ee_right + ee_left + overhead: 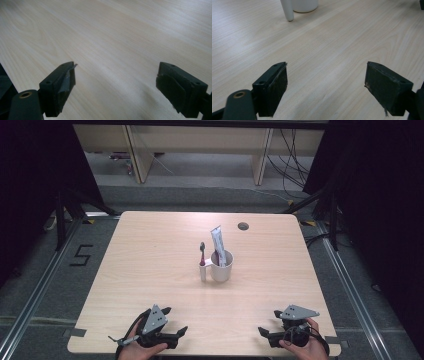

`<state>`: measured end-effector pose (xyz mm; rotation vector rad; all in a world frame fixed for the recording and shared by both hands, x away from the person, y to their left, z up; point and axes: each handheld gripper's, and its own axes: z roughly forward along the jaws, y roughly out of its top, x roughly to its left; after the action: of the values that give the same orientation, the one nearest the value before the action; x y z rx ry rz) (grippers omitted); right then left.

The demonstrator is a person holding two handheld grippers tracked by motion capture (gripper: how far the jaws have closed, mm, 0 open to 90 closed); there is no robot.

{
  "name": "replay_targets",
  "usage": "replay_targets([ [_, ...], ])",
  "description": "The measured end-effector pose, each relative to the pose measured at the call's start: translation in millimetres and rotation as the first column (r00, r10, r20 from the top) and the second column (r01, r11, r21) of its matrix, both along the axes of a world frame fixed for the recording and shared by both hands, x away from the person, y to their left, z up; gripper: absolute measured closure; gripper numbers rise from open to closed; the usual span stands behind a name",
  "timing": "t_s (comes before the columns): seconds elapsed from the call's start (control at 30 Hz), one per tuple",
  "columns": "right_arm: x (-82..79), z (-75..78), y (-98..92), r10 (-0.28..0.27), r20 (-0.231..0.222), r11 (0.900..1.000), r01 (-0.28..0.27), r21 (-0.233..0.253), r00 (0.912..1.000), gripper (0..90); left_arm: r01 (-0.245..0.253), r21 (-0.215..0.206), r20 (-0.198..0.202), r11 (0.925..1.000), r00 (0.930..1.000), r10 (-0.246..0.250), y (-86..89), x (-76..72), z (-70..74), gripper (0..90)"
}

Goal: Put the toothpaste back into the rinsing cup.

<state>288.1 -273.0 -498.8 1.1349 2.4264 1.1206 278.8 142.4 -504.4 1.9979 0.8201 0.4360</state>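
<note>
1. Your left gripper [175,332] rests at the table's [150,250] near edge, jaws spread wide with nothing between them
2. Your right gripper [265,334] sits at the near right edge, jaws likewise wide apart and empty
3. Well beyond both, mid-table, the white cup [222,265] stands upright with a toothpaste tube [218,242] inside; a toothbrush [202,254] stands upright in a holder on its left side

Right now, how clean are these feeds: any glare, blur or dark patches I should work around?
High view: table evenly lit, dark surroundings, cup and toothpaste tube small but readable. Left gripper view: soft sheen on the wood, left gripper slightly soft up close. Right gripper view: pale glare towards the top, far tabletop blurred, right gripper open.
</note>
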Motion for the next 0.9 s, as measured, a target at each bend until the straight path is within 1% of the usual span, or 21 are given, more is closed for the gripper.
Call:
replay_targets([
  [0.03, -0.9, 0.7, -0.6, 0.006, 0.007, 1.0, -0.006, -0.02, 1.0, 16.7, 0.0, 0.003, -0.004, 1.0, 1.0, 0.0, 0.1, -0.3, 0.3, 17.7],
  [0.07, -3.0, 0.4, 0.6, 0.0, -0.014, 1.0, 0.0, -0.009, 0.9999, 16.7, 0.003, 0.0, -0.004, 1.0, 1.0, -0.003, 0.0, -0.1, 0.0, 17.7],
  [0.13, -4.0, 0.2, 0.1, 0.005, 0.01, 1.0, -0.005, -0.029, 0.9999, 16.8, 0.004, -0.006, -0.006, 1.0, 1.0, -0.004, -0.6, -0.3, -0.3, 17.7],
  [0.17, -5.5, 0.0, 0.8, 0.001, 0.01, 1.0, -0.001, -0.027, 1.0, 16.8, 0.004, -0.007, -0.006, 1.0, 1.0, -0.004, -0.8, -0.4, -0.5, 17.7],
  [0.2, -5.0, -0.7, 0.3, 0.019, -0.001, 1.0, -0.019, -0.017, 0.9998, 16.8, 0.005, -0.006, -0.006, 1.0, 1.0, -0.005, -0.8, -0.4, -0.5, 17.6],
  [0.23, -4.7, -1.0, -1.3, 0.036, 0.011, 0.999, -0.036, -0.032, 0.9993, 16.8, 0.005, -0.005, -0.006, 1.0, 1.0, -0.005, -0.9, -0.4, -0.5, 17.7],
  [0.3, -6.8, -1.3, -1.0, 0.018, 0.007, 0.999, -0.017, -0.041, 0.9998, 16.7, 0.003, -0.002, -0.007, 1.0, 1.0, -0.003, -1.0, -0.6, -0.4, 17.6],
  [0.37, -7.9, -1.8, -1.5, 0.016, 0.009, 0.999, -0.016, -0.045, 0.9998, 16.8, 0.002, 0.004, -0.007, 1.0, 1.0, -0.002, -0.8, -0.5, -0.3, 17.6],
  [0.4, -10.8, -0.9, 0.0, -0.007, -0.013, 0.999, 0.007, -0.04, 0.9999, 16.7, 0.003, 0.004, -0.007, 1.0, 1.0, -0.003, -0.8, -0.4, -0.4, 17.6],
  [0.43, -9.3, -1.3, -1.5, 0.012, 0.014, 0.998, -0.011, -0.057, 0.9998, 16.7, 0.003, 0.001, -0.005, 1.0, 1.0, -0.003, -1.1, -0.2, -1.0, 17.5],
  [0.47, -8.9, -1.8, -1.9, 0.023, 0.017, 0.998, -0.022, -0.063, 0.9996, 16.8, 0.006, -0.002, -0.009, 1.0, 0.9999, -0.006, -1.4, -0.3, -1.0, 17.5],
  [0.5, -9.4, -1.8, -1.8, 0.018, 0.012, 0.998, -0.017, -0.064, 0.9998, 16.8, 0.007, -0.006, -0.006, 1.0, 1.0, -0.007, -1.7, -0.2, -1.5, 17.5],
  [0.53, -9.0, -2.3, -2.1, 0.022, 0.032, 0.997, -0.019, -0.068, 0.9993, 16.9, 0.012, -0.005, -0.009, 0.9999, 0.9999, -0.012, -1.6, 0.0, -1.5, 17.5],
  [0.6, -9.2, -0.9, -2.3, 0.02, 0.027, 0.998, -0.018, -0.06, 0.9995, 16.9, 0.009, -0.002, -0.01, 1.0, 0.9999, -0.009, -1.8, -0.3, -1.4, 17.5],
  [0.63, -10.7, -0.7, -1.9, -0.001, 0.024, 0.998, 0.002, -0.055, 0.9997, 16.8, 0.009, -0.002, -0.01, 1.0, 0.9999, -0.009, -1.8, -0.3, -1.5, 17.4],
  [0.67, -10.3, -1.0, -2.4, 0.004, 0.03, 0.998, -0.002, -0.06, 0.9995, 16.8, 0.008, -0.002, -0.01, 1.0, 0.9999, -0.009, -1.8, -0.2, -1.6, 17.3],
  [0.7, -10.7, -1.4, -2.1, 0.004, 0.016, 0.998, -0.003, -0.065, 0.9999, 16.9, 0.008, -0.002, -0.011, 1.0, 0.9999, -0.008, -1.8, -0.2, -1.7, 17.2],
  [0.77, -10.8, -1.1, -1.9, -0.001, 0.015, 0.998, 0.002, -0.063, 0.9999, 16.8, 0.008, -0.003, -0.011, 1.0, 0.9999, -0.008, -1.9, -0.3, -1.7, 17.2],
  [0.8, -10.2, -1.1, -2.2, 0.005, 0.026, 0.998, -0.003, -0.063, 0.9996, 16.9, 0.009, -0.002, -0.012, 1.0, 0.9999, -0.009, -2.0, -0.3, -1.7, 17.2],
  [0.87, -10.3, -1.5, -2.4, 0.006, 0.026, 0.998, -0.004, -0.066, 0.9996, 16.8, 0.009, -0.003, -0.012, 1.0, 0.9999, -0.009, -2.1, -0.2, -1.8, 17.2],
  [0.9, -10.0, -1.8, -2.6, 0.004, 0.016, 0.998, -0.003, -0.065, 0.9999, 16.8, 0.009, -0.002, -0.012, 1.0, 0.9999, -0.009, -2.0, -0.2, -1.8, 17.2],
])
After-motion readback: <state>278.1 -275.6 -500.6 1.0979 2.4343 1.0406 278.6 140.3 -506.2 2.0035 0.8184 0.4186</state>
